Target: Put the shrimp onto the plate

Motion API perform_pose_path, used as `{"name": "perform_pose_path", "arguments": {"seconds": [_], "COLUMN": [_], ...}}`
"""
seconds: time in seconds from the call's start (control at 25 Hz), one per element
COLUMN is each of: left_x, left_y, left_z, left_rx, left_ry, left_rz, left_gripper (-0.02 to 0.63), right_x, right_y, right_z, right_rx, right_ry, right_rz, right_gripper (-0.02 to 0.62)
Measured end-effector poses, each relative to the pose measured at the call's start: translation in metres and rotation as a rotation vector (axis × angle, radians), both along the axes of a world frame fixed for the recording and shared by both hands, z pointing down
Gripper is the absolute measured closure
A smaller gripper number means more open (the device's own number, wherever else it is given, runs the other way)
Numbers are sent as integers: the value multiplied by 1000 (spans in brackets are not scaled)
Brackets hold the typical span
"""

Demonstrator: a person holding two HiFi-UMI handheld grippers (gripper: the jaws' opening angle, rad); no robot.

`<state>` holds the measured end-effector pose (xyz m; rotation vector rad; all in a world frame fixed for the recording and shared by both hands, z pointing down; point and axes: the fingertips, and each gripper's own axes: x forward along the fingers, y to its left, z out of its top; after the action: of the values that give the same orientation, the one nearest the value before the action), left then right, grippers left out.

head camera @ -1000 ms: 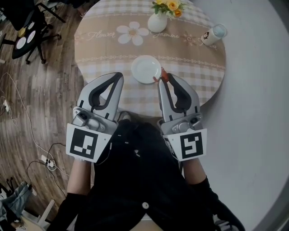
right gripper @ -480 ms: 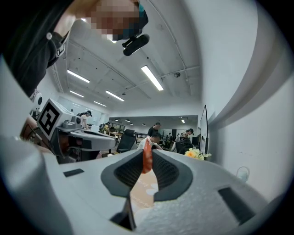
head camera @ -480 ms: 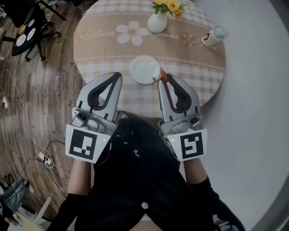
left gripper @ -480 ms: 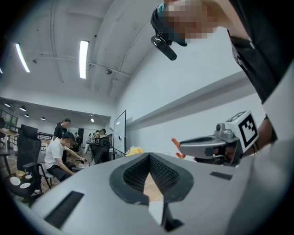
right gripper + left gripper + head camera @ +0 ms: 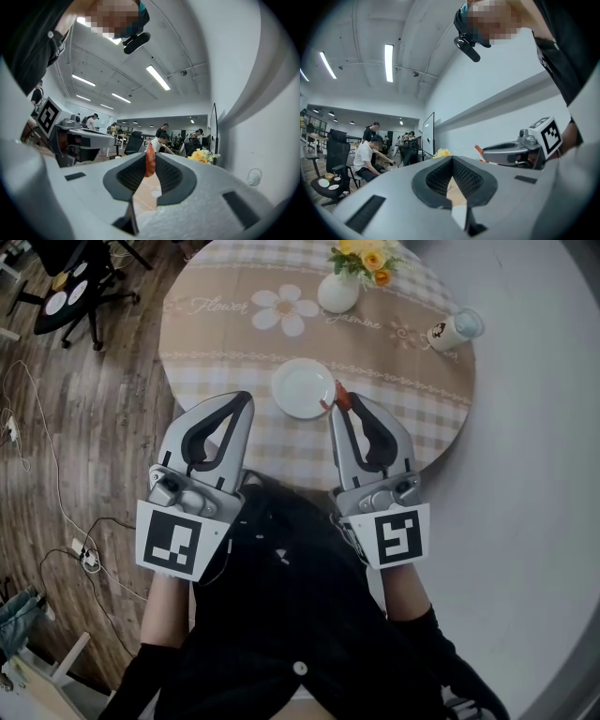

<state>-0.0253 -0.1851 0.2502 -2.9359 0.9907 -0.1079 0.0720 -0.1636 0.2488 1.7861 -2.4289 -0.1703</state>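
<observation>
The right gripper (image 5: 338, 410) pinches the shrimp (image 5: 342, 397), mostly hidden, beside the plate (image 5: 302, 388).

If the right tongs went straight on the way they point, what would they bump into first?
Probably the right edge of the plate, just ahead of the right tongs, which pinch the shrimp. They may be higher than the table, so they might pass over the plate.
</observation>
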Motion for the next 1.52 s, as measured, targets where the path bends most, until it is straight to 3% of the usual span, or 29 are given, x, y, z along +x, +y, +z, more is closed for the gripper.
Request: {"name": "perform_pose_path", "arguments": {"seconds": [0.56, 1.52], "left_x": [-20, -32], "left_y": [-5, -3], "left_z": [7, 16], "left_rx": [-10, -31], "left_ry": [-14, -38], "left_rz": [-120, -218], "left_gripper": [604, 605], "right_x": [9, 19], "right_y": [-32, -61], "right_z": [54, 213], "right_rx": [-88, -426], "right_ry": [32, 126], "right_rz": [-52, -90], "right_gripper": [548, 548]}}
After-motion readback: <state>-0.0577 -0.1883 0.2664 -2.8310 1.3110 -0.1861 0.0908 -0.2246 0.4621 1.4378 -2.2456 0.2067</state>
